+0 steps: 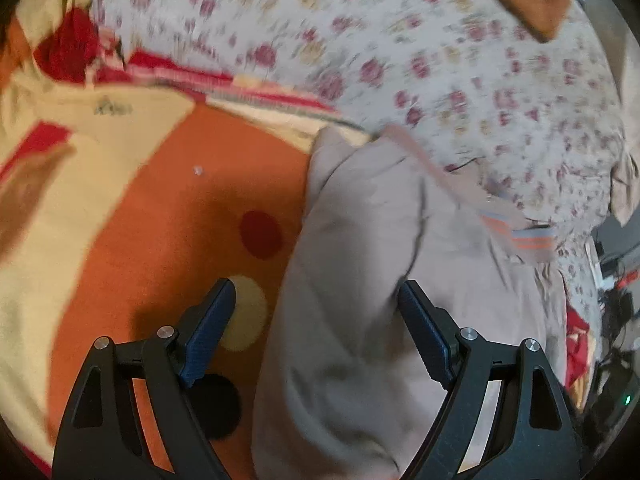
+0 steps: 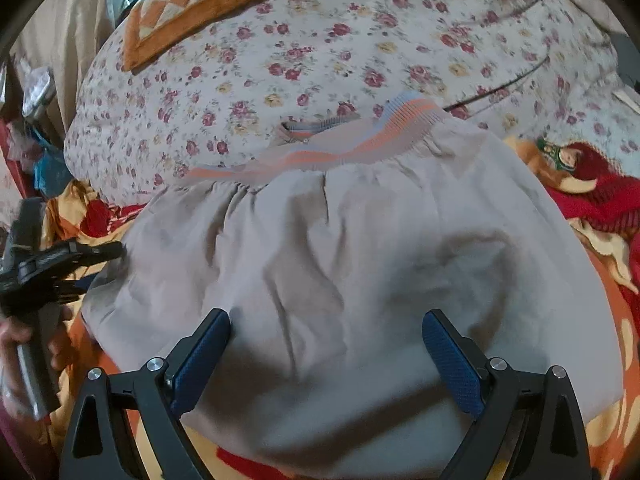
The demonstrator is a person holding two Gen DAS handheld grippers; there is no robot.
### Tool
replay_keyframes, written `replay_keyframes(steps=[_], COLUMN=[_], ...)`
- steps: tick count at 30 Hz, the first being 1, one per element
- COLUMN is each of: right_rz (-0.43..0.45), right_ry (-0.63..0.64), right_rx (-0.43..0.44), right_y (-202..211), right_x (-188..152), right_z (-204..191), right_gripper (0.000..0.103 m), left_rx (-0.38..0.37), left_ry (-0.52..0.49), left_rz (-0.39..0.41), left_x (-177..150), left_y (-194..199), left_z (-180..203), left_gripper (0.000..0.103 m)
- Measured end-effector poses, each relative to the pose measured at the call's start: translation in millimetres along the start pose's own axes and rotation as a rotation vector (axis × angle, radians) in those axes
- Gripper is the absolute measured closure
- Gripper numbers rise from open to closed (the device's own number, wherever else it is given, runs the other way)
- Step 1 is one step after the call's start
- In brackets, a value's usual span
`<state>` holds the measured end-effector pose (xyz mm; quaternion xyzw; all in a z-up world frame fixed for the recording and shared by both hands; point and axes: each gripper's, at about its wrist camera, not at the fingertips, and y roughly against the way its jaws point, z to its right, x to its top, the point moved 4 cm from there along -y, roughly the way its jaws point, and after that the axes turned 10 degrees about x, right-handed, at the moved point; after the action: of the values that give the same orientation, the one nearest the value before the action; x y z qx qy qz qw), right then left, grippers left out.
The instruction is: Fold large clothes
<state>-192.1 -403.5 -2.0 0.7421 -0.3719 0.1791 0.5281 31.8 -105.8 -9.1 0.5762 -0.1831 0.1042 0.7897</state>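
A large beige garment [image 2: 360, 240] lies spread on the bed, its ribbed band [image 2: 320, 152] striped orange and grey-blue at the far side. In the left wrist view the garment [image 1: 372, 260] lies bunched at its left edge, with folds. My left gripper [image 1: 316, 285] hovers open over that edge; one pad is over the orange blanket, the other over the cloth. From the right wrist view the left gripper [image 2: 60, 264] shows at the garment's left side, held by a hand [image 2: 16, 332]. My right gripper [image 2: 327, 315] stands open above the garment's near part, with nothing pinched between its pads.
Under the garment lies an orange, cream and red blanket [image 1: 160, 208] with round dots. Beyond it is a floral sheet [image 2: 300, 60] with an orange checked cushion [image 2: 200, 4] on it. A crumpled red blanket [image 2: 600, 192] lies at the right, and clutter [image 2: 36, 152] stands off the bed's left side.
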Motion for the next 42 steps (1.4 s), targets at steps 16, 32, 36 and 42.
replay_keyframes(steps=[16,32,36,42], right_rz=[0.019,0.175,0.213,0.24], right_ry=[0.124,-0.088,-0.128,-0.161], right_rx=[-0.019,-0.004,-0.007,-0.077], right_y=[51.6,86.3,100.9,110.0], right_x=[18.4,38.3,45.6,51.6], right_z=[38.4,100.5,116.5,149.4], right_gripper=[0.007,0.007,0.007,0.007], left_rx=[-0.09,-0.074,-0.102,-0.09], left_ry=[-0.164,-0.359,-0.472,-0.59], left_rz=[-0.045,0.099,0.092,-0.058], left_x=[-10.1,-10.0,-33.7,-98.0], left_y=[-11.2,98.2,95.9,23.3], left_z=[51.2,184.3,266.1,350.3], left_gripper=[0.052,0.091,0.091,0.09])
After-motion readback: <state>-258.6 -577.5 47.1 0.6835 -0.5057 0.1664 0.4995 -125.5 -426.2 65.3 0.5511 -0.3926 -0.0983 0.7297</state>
